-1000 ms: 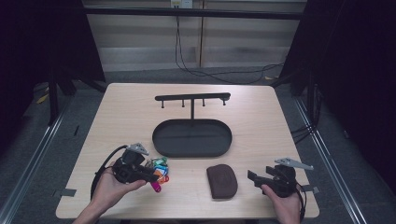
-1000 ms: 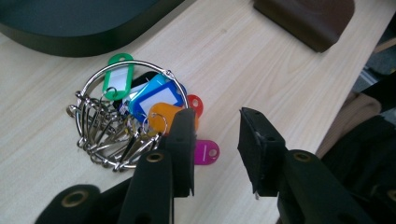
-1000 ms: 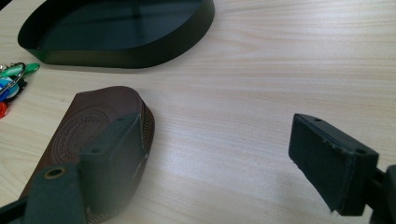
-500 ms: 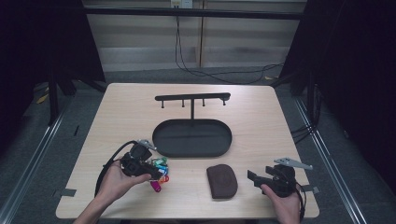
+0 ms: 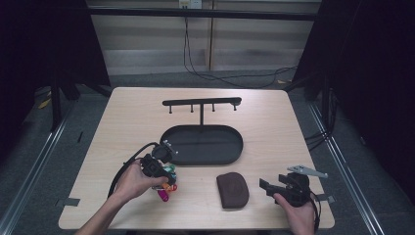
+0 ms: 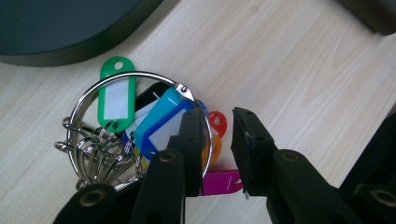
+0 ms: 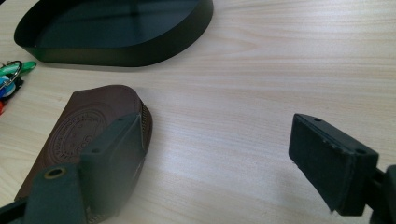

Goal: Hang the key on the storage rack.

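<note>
Keys' worth of coloured plastic tags on a large steel ring point(image 6: 140, 135) lie on the pale wooden surface point(image 5: 274, 127) near its front-left corner, just in front of the left end of the black oval metal tray point(image 5: 201, 144), which sits at the middle of the surface. The left hand-held gripper point(image 6: 218, 154) is tipped down over the bunch, its jaws a little apart and straddling the ring's wire: one jaw stands inside the ring over the blue tag, the other outside it, above a pink tag, and nothing is clenched between them. From the high view the person's left hand point(image 5: 133, 182) holds this hand-held gripper at the tray's near-left rim. A black T-shaped rack with small pegs point(image 5: 201, 103) rises from the tray's far side. A brown embossed leather pouch point(image 7: 88, 135) lies flat near the front edge, between the two hands. The right hand-held gripper point(image 7: 219, 158) rests low near the front-right corner, released, jaws spread wide, one jaw just over the pouch's near end and bare wood between them.
</note>
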Demonstrator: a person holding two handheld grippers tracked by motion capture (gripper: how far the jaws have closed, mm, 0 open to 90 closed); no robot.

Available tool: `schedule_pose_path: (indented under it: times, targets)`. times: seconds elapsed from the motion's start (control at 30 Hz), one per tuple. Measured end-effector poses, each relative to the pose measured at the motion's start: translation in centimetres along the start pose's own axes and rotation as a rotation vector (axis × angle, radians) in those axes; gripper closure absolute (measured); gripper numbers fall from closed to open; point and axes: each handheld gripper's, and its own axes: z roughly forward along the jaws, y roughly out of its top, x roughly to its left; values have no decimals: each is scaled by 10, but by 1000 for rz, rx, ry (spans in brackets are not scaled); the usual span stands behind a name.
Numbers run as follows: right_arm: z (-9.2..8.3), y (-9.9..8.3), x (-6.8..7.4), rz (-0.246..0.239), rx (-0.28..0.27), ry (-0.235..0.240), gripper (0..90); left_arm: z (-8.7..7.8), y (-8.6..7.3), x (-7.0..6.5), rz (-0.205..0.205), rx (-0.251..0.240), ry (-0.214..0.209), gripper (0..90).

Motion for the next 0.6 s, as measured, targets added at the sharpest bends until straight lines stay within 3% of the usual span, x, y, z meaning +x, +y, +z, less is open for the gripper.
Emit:
schedule_pose_path:
  times: [0.1, 0.13, 0.27, 0.37, 0.6]
  targets:
    - [0, 0, 0, -2, 2, -1, 181, 3, 3, -1, 23, 25, 6, 747]
    - [0, 0, 0, -2, 0, -1, 181, 5, 3, -2, 10, 22, 10, 746]
    - [0, 0, 0, -1, 4, -1, 182, 10, 6, -5, 22, 72, 36, 729]
    - [0, 0, 1, -3, 3, -7, 183, 12, 7, -10, 21, 70, 68, 662]
    - [0, 0, 2, -8, 6, -12, 185, 15, 9, -15, 27, 112, 96, 695]
